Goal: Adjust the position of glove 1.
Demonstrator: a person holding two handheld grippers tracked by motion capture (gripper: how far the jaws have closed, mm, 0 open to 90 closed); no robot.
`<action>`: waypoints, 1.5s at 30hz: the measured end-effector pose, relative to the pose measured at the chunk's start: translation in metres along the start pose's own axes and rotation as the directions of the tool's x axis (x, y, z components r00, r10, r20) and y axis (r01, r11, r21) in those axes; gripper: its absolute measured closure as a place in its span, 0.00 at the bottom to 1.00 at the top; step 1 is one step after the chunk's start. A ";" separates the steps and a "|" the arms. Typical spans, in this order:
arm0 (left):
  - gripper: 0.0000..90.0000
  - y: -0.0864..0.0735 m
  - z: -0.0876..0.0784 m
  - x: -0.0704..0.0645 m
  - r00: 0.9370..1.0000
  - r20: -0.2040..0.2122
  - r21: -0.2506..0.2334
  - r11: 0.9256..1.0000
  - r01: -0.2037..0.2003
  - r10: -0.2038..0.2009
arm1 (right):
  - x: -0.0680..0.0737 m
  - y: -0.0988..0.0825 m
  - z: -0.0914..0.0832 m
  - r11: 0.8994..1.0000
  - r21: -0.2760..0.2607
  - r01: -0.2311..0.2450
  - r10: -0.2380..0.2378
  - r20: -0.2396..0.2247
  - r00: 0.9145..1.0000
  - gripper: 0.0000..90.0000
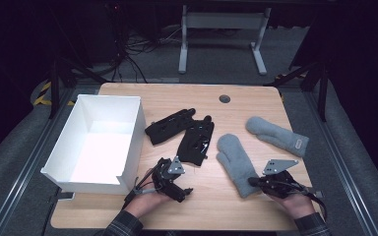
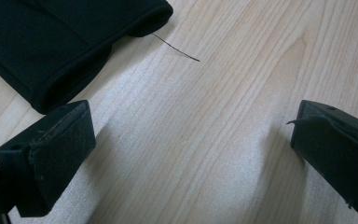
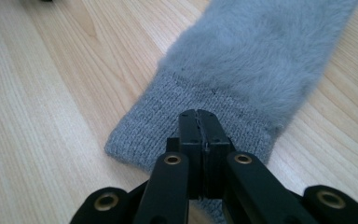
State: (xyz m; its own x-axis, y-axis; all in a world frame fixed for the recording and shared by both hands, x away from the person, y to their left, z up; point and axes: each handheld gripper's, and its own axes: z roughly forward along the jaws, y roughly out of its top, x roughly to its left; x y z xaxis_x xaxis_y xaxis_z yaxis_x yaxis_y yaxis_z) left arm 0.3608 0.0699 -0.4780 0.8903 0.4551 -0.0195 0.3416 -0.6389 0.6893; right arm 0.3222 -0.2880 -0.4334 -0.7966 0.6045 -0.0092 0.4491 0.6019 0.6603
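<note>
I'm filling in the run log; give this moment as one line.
left gripper: open, near black glove | right gripper: shut over knit cuff of grey fluffy mitten | white box: empty

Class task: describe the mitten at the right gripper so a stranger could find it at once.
On the wooden table, right of the white box and two black gloves, lie two grey mittens. Take the nearer mitten, cuff toward the person, where the right gripper is shut. The other mitten bears a label.
</note>
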 end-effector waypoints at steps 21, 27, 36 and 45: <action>0.00 0.001 0.001 0.000 1.000 0.006 0.002 1.000 0.005 -0.005 | -0.040 0.055 0.045 0.997 -0.065 -0.052 0.057 0.078 0.995 1.00; 0.00 0.001 0.001 0.000 1.000 0.005 0.002 1.000 0.006 -0.006 | -0.043 0.054 0.066 0.999 -0.004 -0.038 0.038 0.088 0.995 1.00; 0.00 0.001 0.001 0.000 1.000 0.004 0.002 1.000 0.006 -0.006 | -0.035 0.047 0.061 1.000 -0.002 -0.002 0.002 0.036 0.999 1.00; 0.00 0.001 0.001 0.000 1.000 0.004 0.002 1.000 0.006 -0.006 | -0.010 0.041 0.056 0.998 -0.004 0.061 -0.061 -0.070 0.996 1.00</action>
State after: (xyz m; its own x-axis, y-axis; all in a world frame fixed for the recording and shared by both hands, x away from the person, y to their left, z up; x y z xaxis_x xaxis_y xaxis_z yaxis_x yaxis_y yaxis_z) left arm 0.3612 0.0689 -0.4781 0.8895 0.4562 -0.0268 0.3475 -0.6371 0.6881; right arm 0.3712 -0.2405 -0.4485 -0.8486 0.5290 0.0030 0.3983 0.6353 0.6616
